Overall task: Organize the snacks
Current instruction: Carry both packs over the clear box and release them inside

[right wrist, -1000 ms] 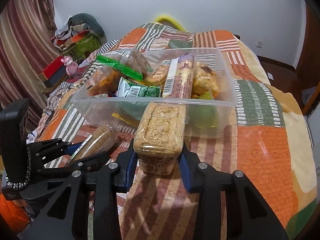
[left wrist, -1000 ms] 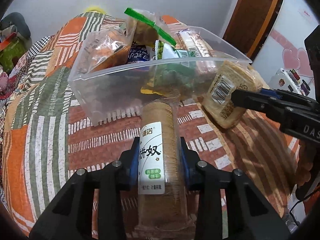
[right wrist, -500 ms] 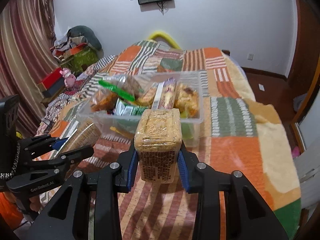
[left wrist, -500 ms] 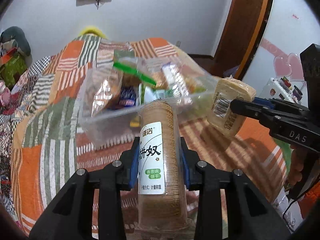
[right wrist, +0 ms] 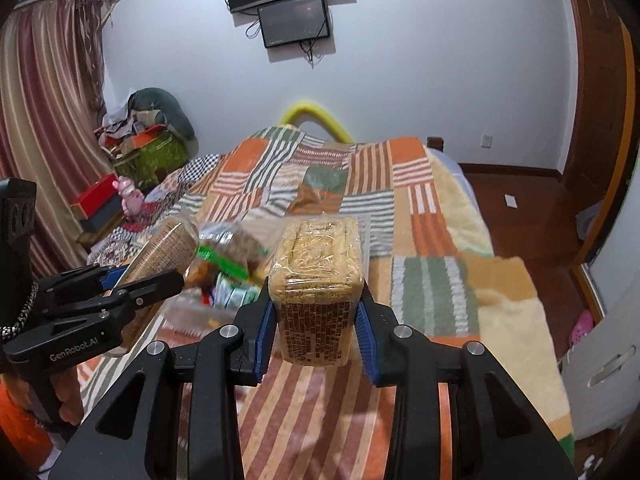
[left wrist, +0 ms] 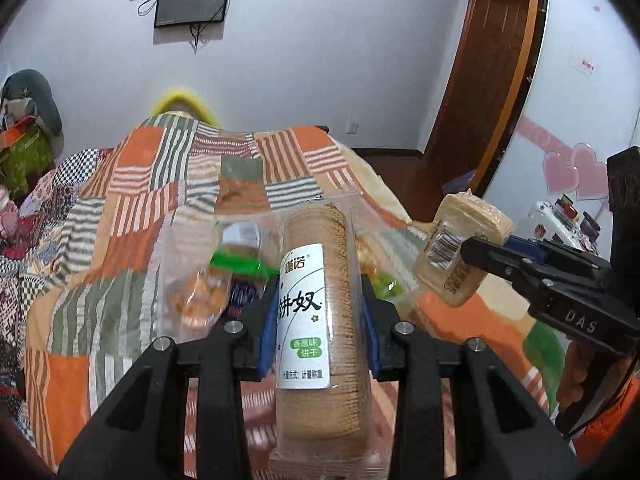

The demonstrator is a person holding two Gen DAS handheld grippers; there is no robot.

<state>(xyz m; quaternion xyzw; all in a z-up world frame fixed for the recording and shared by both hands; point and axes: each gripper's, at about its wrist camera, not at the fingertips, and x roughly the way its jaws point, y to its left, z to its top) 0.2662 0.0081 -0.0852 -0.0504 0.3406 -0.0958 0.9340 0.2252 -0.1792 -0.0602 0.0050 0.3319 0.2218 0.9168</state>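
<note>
My left gripper [left wrist: 320,304] is shut on a tall sleeve of round brown biscuits with a white label [left wrist: 316,320], held upright in the air. My right gripper [right wrist: 316,312] is shut on a square pack of pale crackers [right wrist: 316,280], also raised. Each pack shows in the other view: the crackers [left wrist: 460,256] at right, the biscuit sleeve [right wrist: 164,248] at left. The clear plastic bin of snacks [left wrist: 192,280] sits on the patchwork bedspread below and behind both packs, partly hidden and blurred; in the right wrist view it [right wrist: 224,276] lies left of the crackers.
The patchwork bedspread [right wrist: 400,208] covers the bed. A pile of boxes and clothes [right wrist: 148,148] stands at the left wall by striped curtains. A wooden door [left wrist: 496,80] and wooden floor [right wrist: 528,208] lie to the right. A screen [right wrist: 296,20] hangs on the far wall.
Both grippers have lifted their packs up and back from the bin. The bin now looks smaller and lower, and more of the wall and room shows.
</note>
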